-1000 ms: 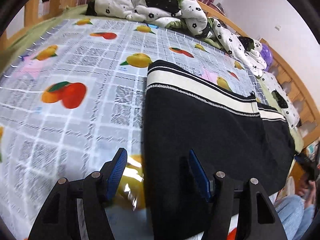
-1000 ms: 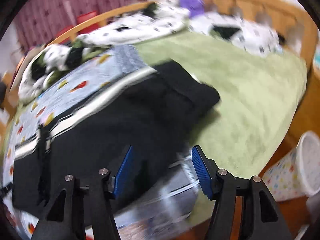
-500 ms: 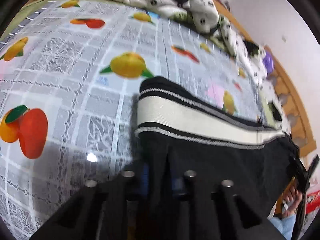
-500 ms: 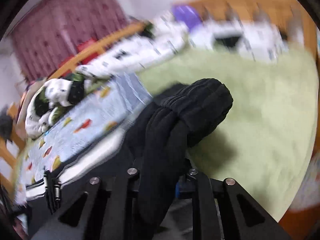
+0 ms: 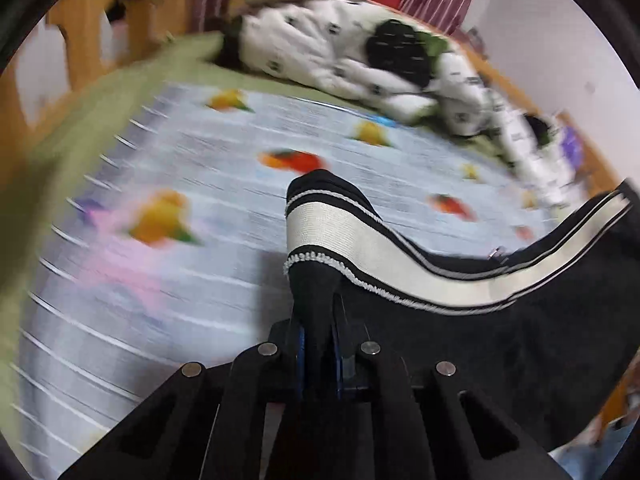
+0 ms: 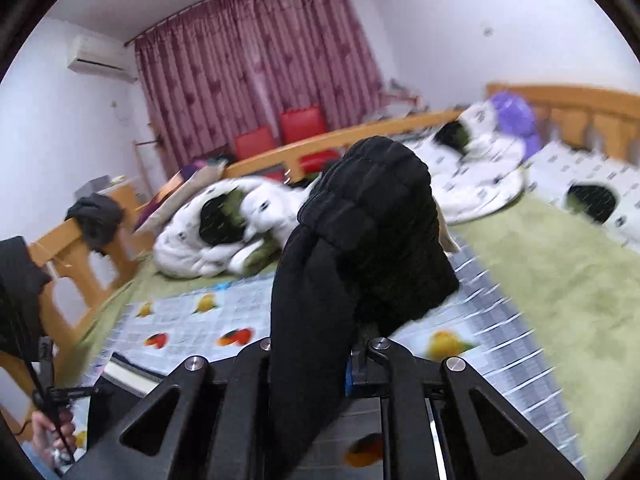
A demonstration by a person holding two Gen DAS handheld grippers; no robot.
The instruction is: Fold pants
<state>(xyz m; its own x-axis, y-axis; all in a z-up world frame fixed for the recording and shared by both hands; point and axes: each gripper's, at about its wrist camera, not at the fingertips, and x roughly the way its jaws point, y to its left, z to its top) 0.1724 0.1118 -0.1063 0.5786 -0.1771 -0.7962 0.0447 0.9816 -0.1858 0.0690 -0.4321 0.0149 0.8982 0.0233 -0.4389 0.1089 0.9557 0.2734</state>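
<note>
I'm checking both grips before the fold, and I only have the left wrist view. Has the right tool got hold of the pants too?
Observer: Yes. The right tool is shut on a bunched black cuffed end of the pants, lifted above the fruit-print sheet.
Operator: Is any fabric hanging loose from it?
Observer: The ribbed cuff flops over above the tool, blocking the middle of that view.
Operator: Anything beside the bed I can't see?
Observer: Two red chairs stand past the wooden bed rail, before the maroon curtain.
</note>
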